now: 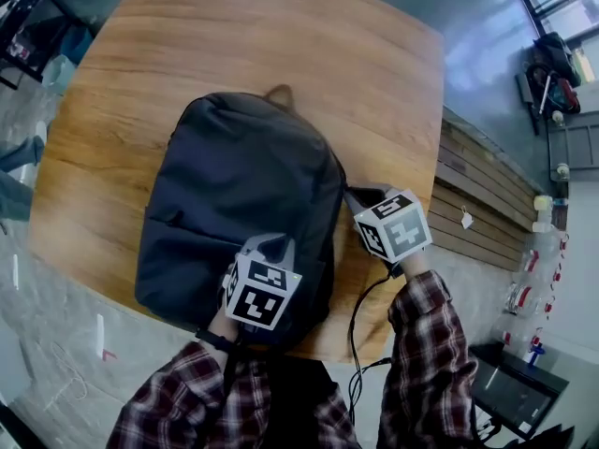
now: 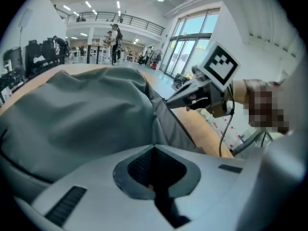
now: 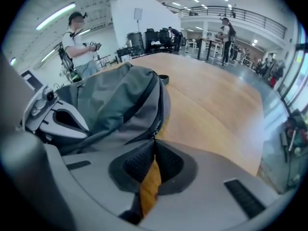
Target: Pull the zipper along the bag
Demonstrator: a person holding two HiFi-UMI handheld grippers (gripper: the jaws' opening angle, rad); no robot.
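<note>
Now | left gripper (image 2: 154, 148) jaws pinched on backpack (image 1: 239, 185) | right gripper (image 3: 154, 142) jaws clamped on zipper pull (image 3: 154, 134) | wooden table (image 1: 374, 82)

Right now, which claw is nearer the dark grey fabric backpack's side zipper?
Right: the right claw grips the side zipper; the left claw pinches the backpack's near end, away from it.

In the head view my left gripper (image 1: 268, 247) covers the near end of the bag (image 1: 239, 176), and its own view doesn't tell me whether the closed tips catch any fabric. The zipper pull (image 3: 154, 134) pinched by my right gripper (image 3: 154, 142) is too small to make out.
</note>
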